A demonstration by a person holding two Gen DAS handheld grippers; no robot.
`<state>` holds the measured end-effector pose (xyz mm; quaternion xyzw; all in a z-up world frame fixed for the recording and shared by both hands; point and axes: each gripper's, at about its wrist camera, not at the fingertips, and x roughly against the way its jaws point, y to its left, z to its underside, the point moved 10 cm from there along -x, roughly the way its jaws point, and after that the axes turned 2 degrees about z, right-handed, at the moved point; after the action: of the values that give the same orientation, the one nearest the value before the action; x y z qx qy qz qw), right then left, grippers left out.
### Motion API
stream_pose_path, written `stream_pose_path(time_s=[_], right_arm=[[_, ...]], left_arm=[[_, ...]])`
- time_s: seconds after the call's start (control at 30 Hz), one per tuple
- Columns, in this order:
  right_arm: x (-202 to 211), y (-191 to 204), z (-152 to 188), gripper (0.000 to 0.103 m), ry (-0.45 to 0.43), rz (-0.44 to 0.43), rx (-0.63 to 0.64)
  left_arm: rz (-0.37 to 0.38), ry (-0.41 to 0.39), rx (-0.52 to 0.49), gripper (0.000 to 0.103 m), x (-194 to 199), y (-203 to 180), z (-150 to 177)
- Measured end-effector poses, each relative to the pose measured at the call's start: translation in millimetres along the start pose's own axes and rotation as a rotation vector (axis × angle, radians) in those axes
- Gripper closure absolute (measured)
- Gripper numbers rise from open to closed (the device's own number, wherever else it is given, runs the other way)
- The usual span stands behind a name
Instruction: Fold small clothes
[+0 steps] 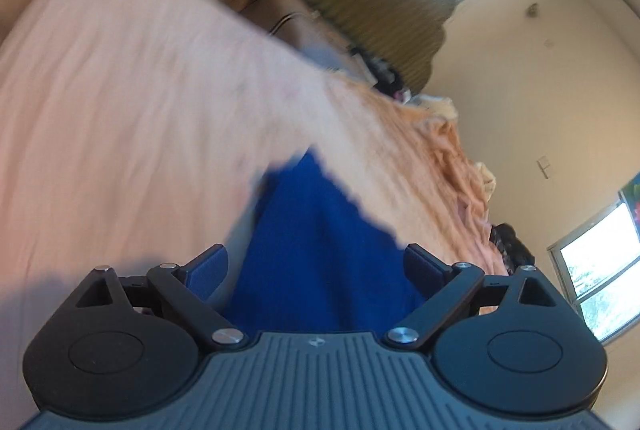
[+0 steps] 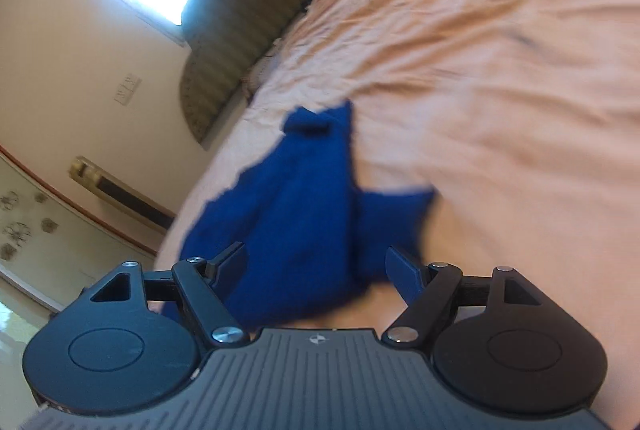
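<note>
Small royal-blue knit garment [image 2: 304,214] lies bunched on the peach cotton bedsheet [image 2: 500,90], running in between both tools' fingers. Risk: closing on the bunch grabs several layers, or sheet too, giving a crooked fold. Left gripper [image 1: 316,266] and right gripper [image 2: 316,266] both spread, nothing pinched, tilted low over the bed. Frames blurred.

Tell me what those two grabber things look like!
Both look alike. The left gripper has a grey ribbed body with a tiny logo in the middle, two round black discs at its sides, black link arms with shiny silver screws, and dark blue pads on its fingers. The right gripper has the same parts and colours. No cables, sleeves or hands show.
</note>
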<state>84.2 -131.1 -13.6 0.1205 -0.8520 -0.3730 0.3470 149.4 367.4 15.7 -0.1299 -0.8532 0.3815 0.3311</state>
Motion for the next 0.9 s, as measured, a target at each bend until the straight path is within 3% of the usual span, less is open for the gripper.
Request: stream_pose_path(time_s=[0.1, 0.13, 0.2, 0.37, 0.5, 0.53, 0.6, 0.67, 0.7, 0.73, 0.77, 0.8, 0.9], right_arm=[[6, -19, 26, 0.026, 0.020, 0.041, -0.046], [5, -20, 26, 0.027, -0.004, 0.044, -0.043], [-1, -17, 20, 0.026, -0.028, 0.044, -0.083], [-34, -10, 5, 0.027, -0.095, 0.059, -0.165], [-54, 1, 6, 0.062, -0.096, 0.152, -0.082], [-57, 2, 6, 0.065, -0.098, 0.169, -0.068], [-65, 2, 6, 0.087, -0.079, 0.188, -0.052], [-70, 1, 5, 0.088, -0.070, 0.185, -0.067], [-71, 2, 3, 0.088, -0.069, 0.186, -0.071], [-70, 6, 2, 0.088, -0.068, 0.182, -0.064], [-68, 10, 0, 0.089, -0.074, 0.170, -0.051], [-64, 16, -2, 0.089, -0.079, 0.156, -0.041], [-50, 27, -9, 0.089, -0.094, 0.116, -0.036]], left_arm=[[0.009, 0.022, 0.109, 0.008, 18, 24, 54], [0.026, -0.005, 0.104, 0.008, 24, 24, 61], [0.018, -0.055, 0.108, 0.008, 30, 21, 64], [0.090, 0.021, 0.217, 0.009, 2, 2, 65], [0.017, -0.053, 0.325, 0.009, -11, 14, 47], [0.015, -0.069, 0.359, 0.010, -13, 16, 44], [0.000, -0.094, 0.365, 0.010, -17, 17, 39], [-0.053, -0.095, 0.314, 0.024, -25, 13, 39], [-0.092, -0.091, 0.280, 0.067, -30, 14, 39], [-0.137, -0.074, 0.263, 0.091, -36, 19, 41], [-0.159, -0.051, 0.284, 0.092, -44, 27, 43], [-0.135, -0.064, 0.317, 0.092, -41, 32, 43], [-0.146, -0.059, 0.260, 0.093, -35, 26, 40]])
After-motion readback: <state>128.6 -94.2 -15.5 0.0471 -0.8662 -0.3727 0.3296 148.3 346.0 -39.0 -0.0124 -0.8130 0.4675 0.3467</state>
